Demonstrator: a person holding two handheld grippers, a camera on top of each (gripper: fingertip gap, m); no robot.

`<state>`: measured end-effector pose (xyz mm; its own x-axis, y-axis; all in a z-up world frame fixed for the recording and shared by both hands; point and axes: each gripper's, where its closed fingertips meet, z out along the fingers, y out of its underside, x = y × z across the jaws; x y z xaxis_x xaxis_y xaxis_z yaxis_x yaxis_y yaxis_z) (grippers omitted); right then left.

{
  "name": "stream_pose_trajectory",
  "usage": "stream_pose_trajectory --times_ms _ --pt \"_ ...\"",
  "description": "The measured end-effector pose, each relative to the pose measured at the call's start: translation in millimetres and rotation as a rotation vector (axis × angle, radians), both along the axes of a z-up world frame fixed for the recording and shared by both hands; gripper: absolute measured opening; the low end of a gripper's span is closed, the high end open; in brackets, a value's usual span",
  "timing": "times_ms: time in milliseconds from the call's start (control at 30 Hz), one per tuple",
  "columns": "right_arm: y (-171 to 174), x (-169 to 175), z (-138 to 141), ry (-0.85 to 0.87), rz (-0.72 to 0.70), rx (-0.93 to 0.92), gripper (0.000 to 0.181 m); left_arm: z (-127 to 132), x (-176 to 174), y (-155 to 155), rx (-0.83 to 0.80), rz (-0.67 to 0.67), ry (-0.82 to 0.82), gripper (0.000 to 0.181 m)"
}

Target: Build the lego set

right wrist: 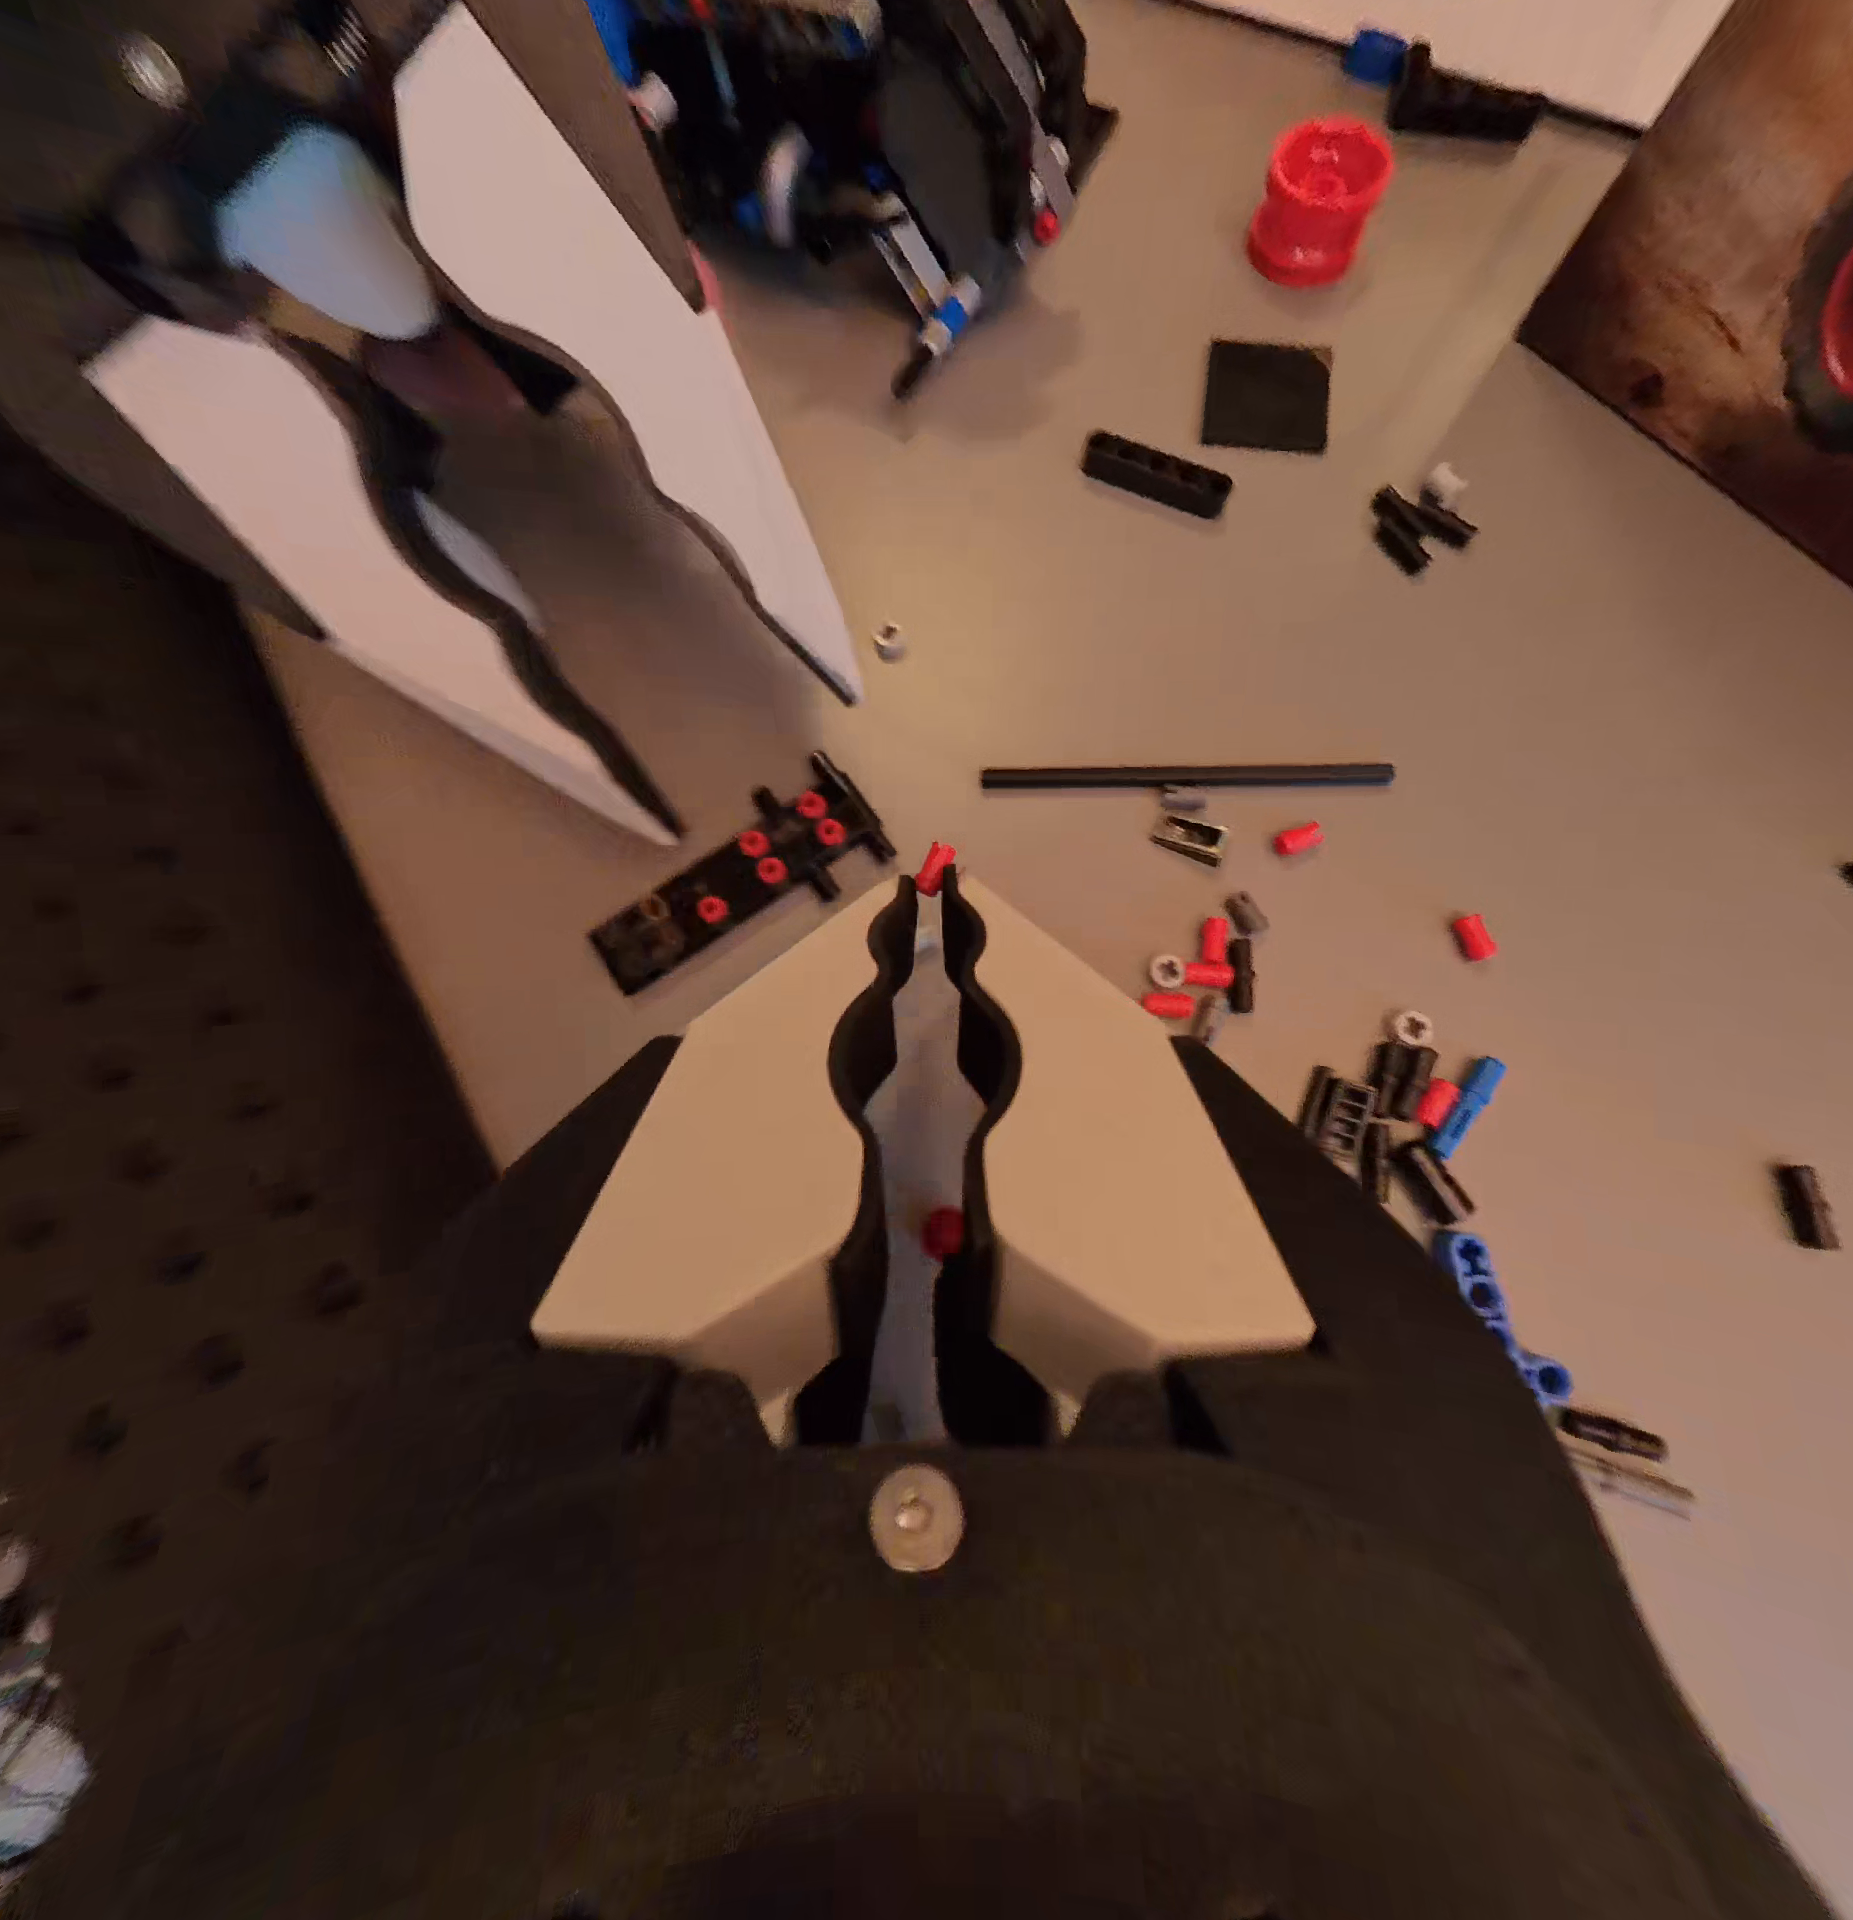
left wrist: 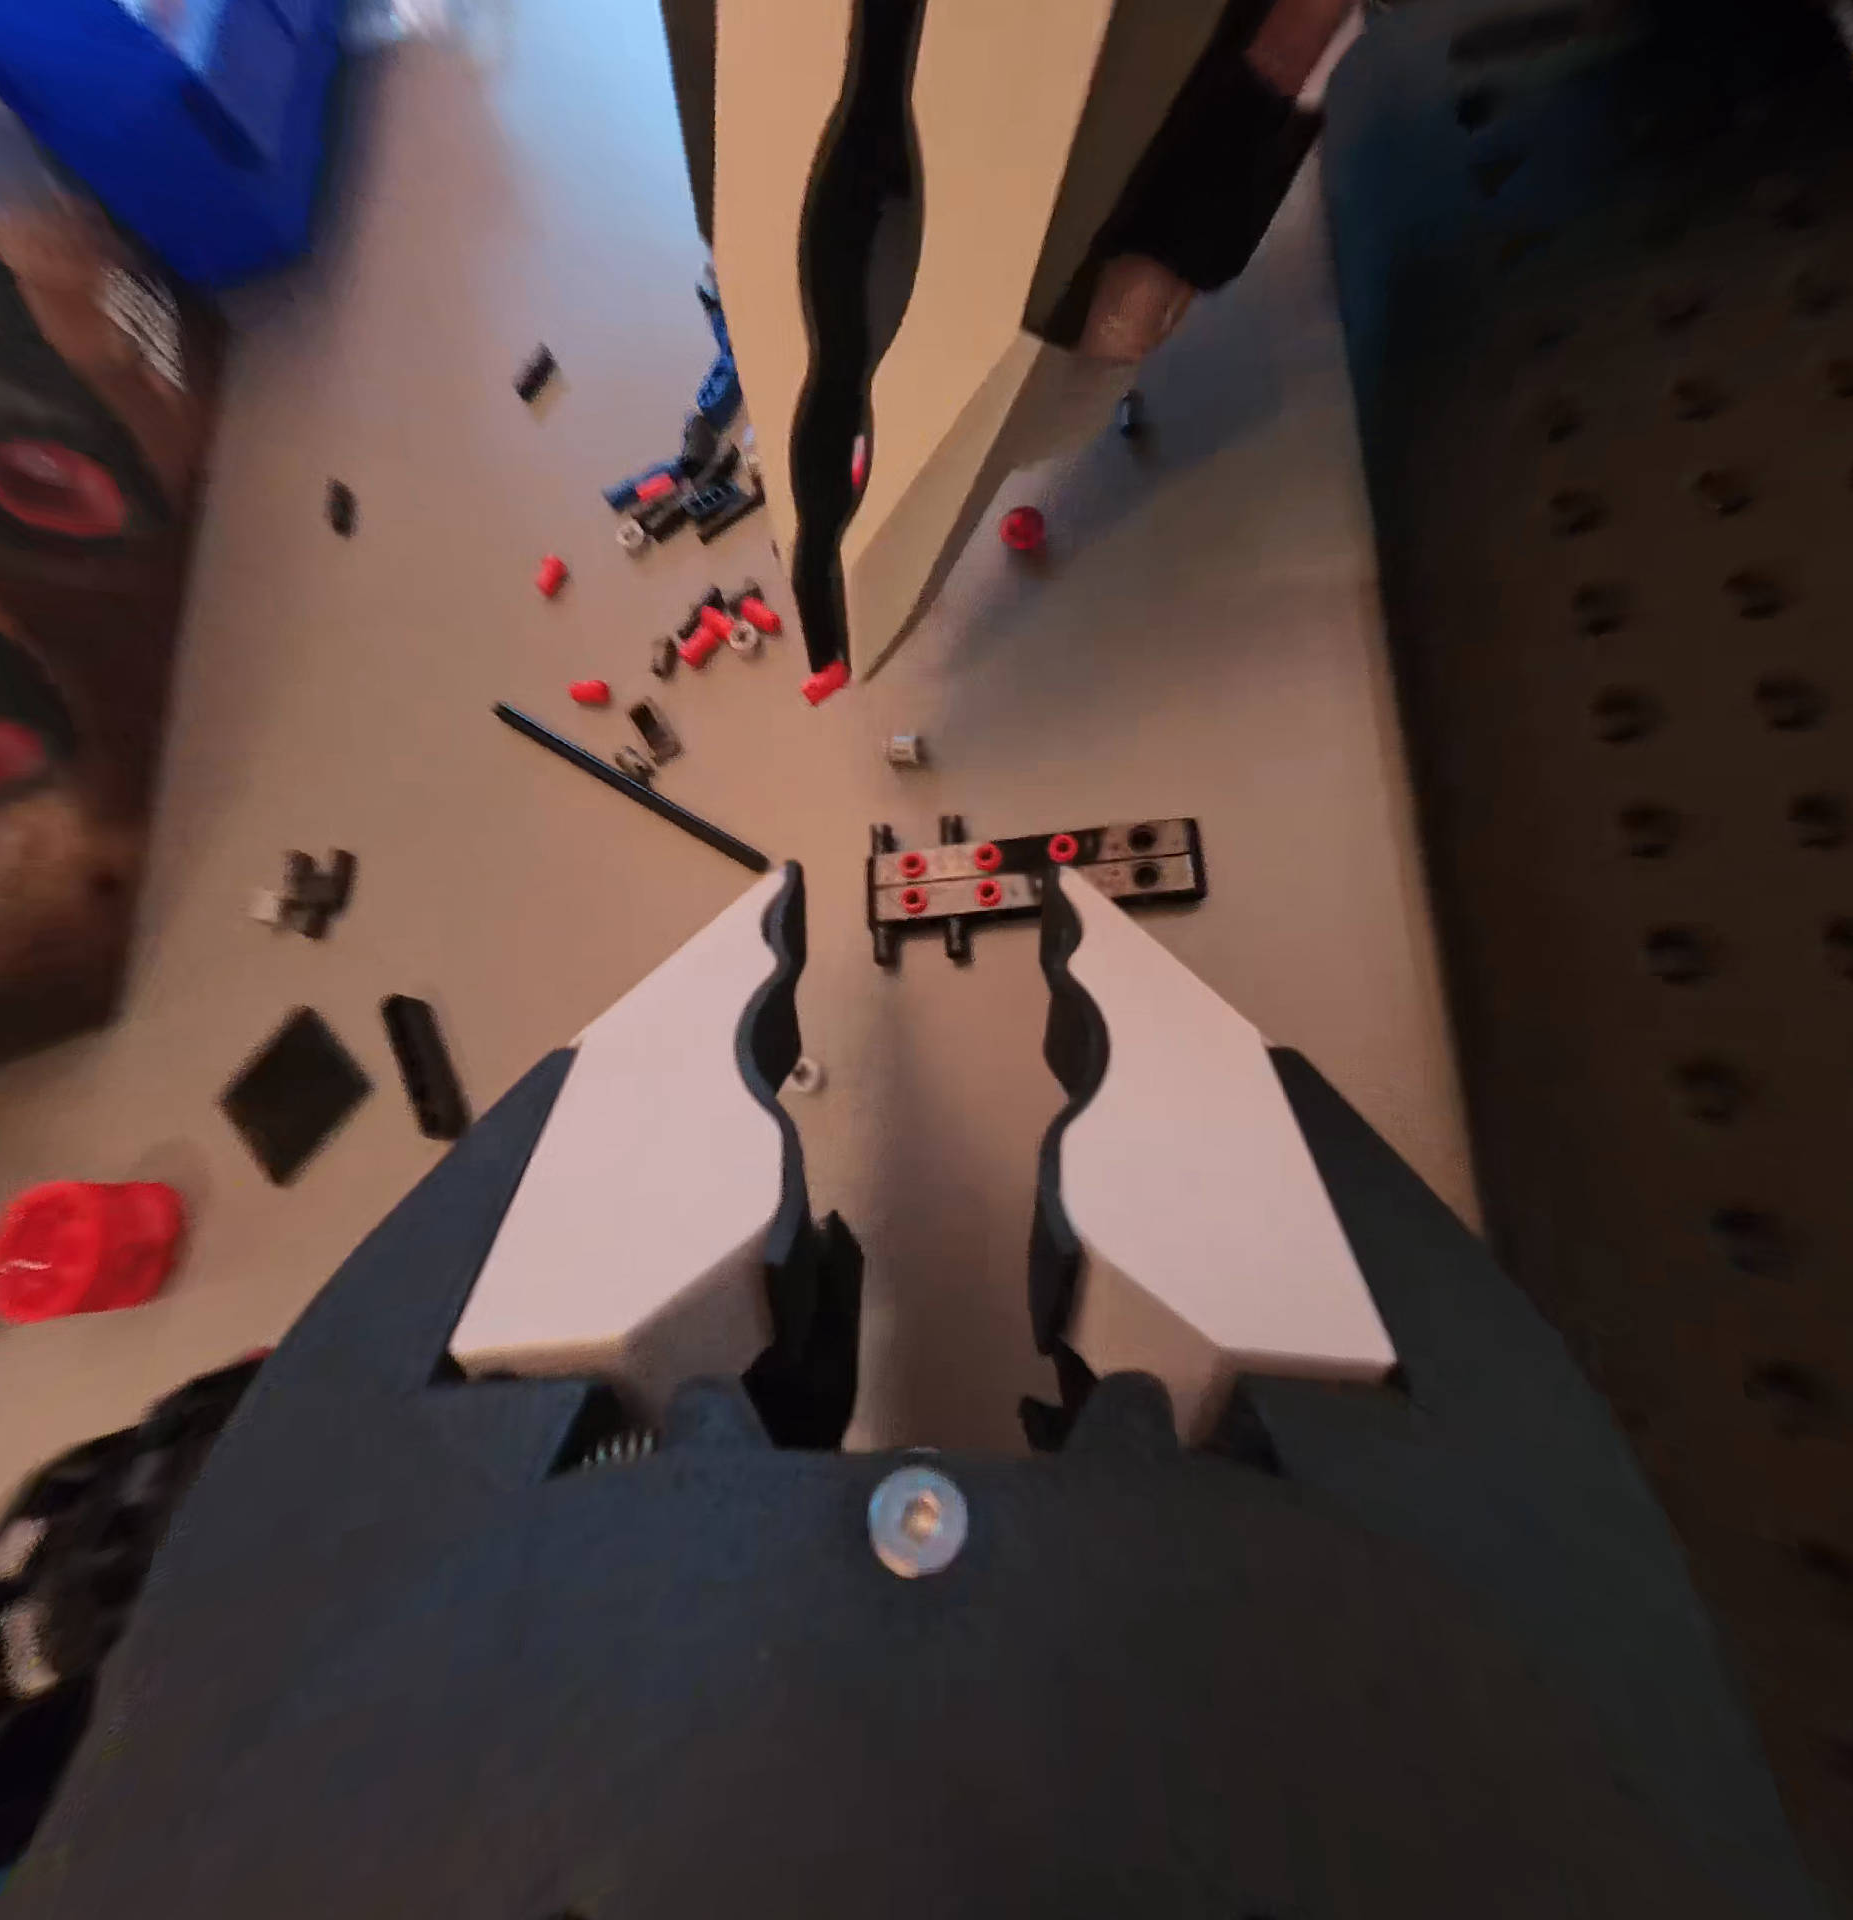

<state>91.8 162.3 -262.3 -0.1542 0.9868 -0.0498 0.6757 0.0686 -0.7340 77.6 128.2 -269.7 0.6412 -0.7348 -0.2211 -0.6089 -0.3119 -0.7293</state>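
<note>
A flat black beam assembly (left wrist: 1036,878) with several red pins in its holes lies on the grey table; it also shows in the right wrist view (right wrist: 740,868). My left gripper (left wrist: 922,873) is open and empty, with its fingertips right over the assembly's near edge. My right gripper (right wrist: 932,883) is shut on a small red pin (right wrist: 935,865), held just right of the assembly. In the left wrist view the right gripper (left wrist: 834,665) comes down from above with the red pin (left wrist: 824,681) at its tip.
Loose red pins (right wrist: 1202,971), black connectors (right wrist: 1405,1112), a long black axle (right wrist: 1187,775), a black beam (right wrist: 1156,473), a black square plate (right wrist: 1267,395) and a red wheel hub (right wrist: 1315,203) lie on the table. A partly built model (right wrist: 901,135) stands at the back. A dark perforated mat (left wrist: 1670,831) borders the table. One gripper's finger ends stand about 5 centimeters off the other's. The long black axle (right wrist: 1187,775) is about 7 centimeters from my right fingertips. My left wrist view (left wrist: 618,773) looks at it from another angle.
</note>
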Motion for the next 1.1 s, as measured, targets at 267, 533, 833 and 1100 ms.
stream_pose_trajectory --times_ms 267,533,833,1100 --pt "-33 7 25 0.118 0.077 -0.218 0.002 36 15 10 0.397 -0.102 0.148 0.019" --pt "-44 8 34 0.165 0.11 -0.297 0.002 36 27 2 0.473 -0.185 0.224 0.006" --pt "-39 4 43 0.242 0.026 -0.286 0.003 45 23 5 0.502 -0.13 0.231 0.003" --pt "-38 4 40 0.248 -0.026 -0.327 0.003 42 23 6 0.519 -0.124 0.308 0.003"
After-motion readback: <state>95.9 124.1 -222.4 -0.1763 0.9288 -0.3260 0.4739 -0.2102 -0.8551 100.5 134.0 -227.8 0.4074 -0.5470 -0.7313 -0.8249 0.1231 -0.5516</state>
